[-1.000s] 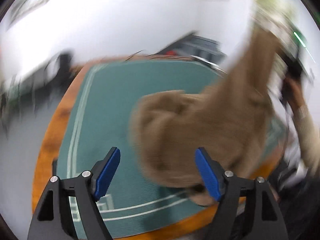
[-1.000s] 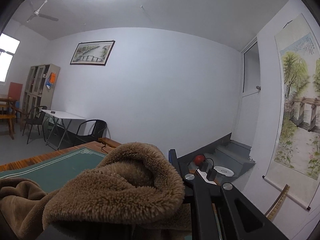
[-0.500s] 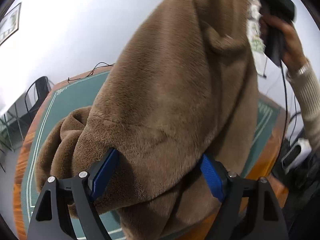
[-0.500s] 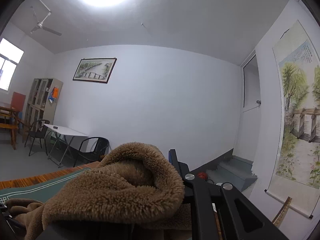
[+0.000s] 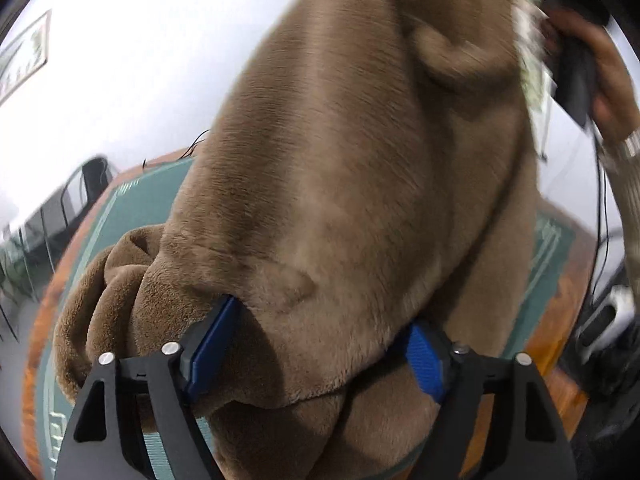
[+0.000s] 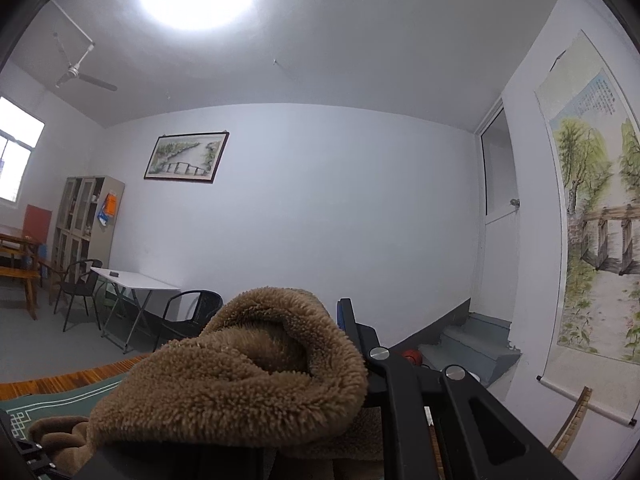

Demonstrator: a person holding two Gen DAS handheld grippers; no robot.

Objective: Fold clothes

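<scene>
Since a second ago the brown fleece garment [image 5: 340,184] has swung in to fill the left tool [image 5: 320,356], whose jaws are closing around a thick fold. The right tool [image 6: 344,360] holds its top edge clamped, lifted above the desk [image 5: 132,216]. Opening-out step — next, a firm second grip (hem hidden, right hand blurred).

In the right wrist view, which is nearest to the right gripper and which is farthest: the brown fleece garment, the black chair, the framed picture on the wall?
1. Brown fleece garment: pinched in the right gripper, at the bottom centre.
2. Black chair: on the floor just behind the garment, left of centre.
3. Framed picture: high on the back wall, to the left.
</scene>
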